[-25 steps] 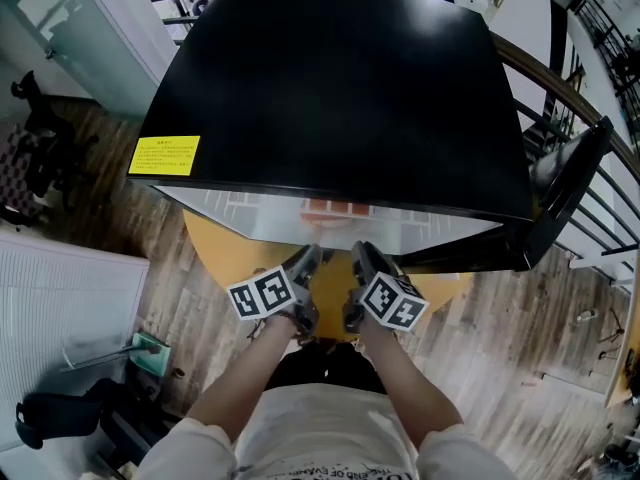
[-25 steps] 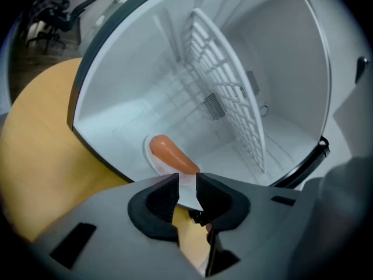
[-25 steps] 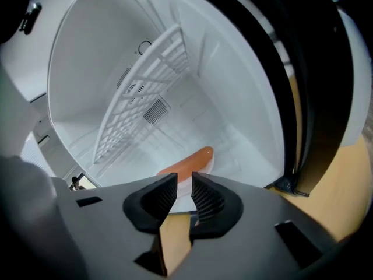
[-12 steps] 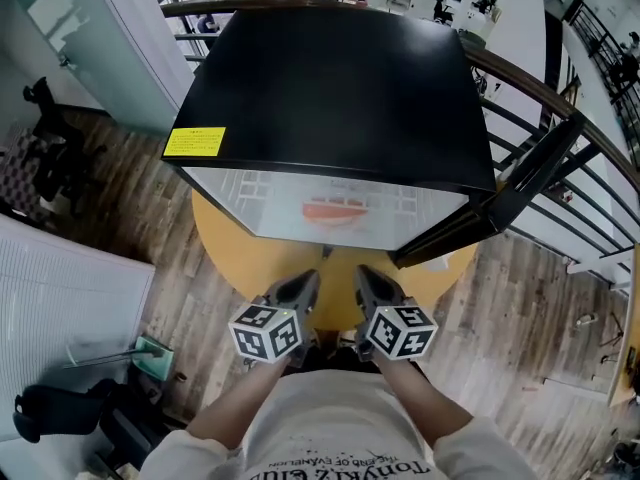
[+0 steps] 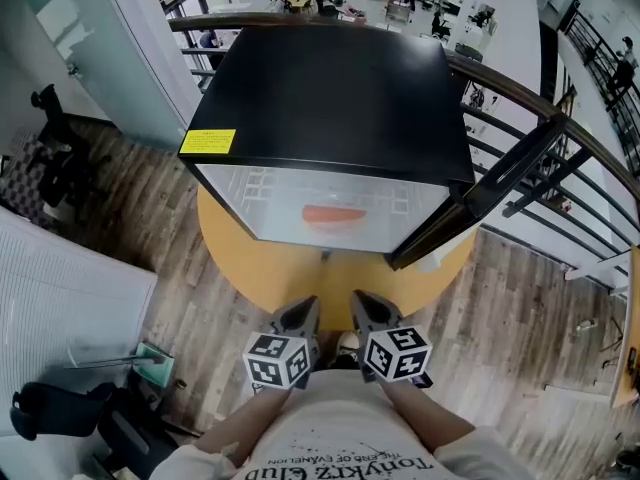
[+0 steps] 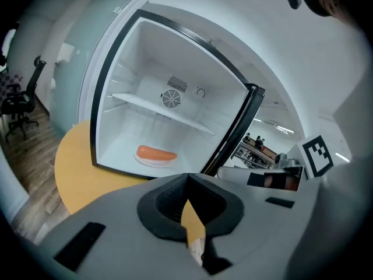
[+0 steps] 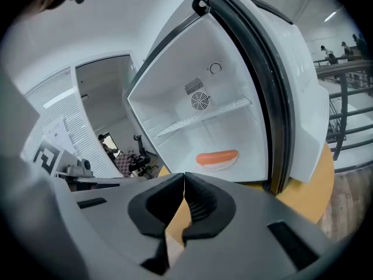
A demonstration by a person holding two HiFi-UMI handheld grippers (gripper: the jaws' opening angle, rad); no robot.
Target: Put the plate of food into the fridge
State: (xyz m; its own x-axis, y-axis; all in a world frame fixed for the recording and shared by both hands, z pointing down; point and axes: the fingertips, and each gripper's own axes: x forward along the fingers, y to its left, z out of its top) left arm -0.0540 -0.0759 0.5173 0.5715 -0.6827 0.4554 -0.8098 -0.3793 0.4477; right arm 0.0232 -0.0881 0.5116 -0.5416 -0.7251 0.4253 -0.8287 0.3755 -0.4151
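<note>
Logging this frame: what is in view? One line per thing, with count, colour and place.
fridge: one, black outside, white inside, standing on the table
door: one, black edge, swung open on the fridge's right
sticker: one, yellow, front left corner of the fridge top
shelf: one, white, across the middle of the fridge, bare
plate: one, white, on the fridge floor
food: one piece, orange, lying on the plate
table: one, round, yellow, under the fridge
railing: one, brown rail on dark bars, behind and to the right of the fridge
chair: one, black, on the wood floor at far left
left gripper: grey, shut, empty
right gripper: grey, shut, empty
</note>
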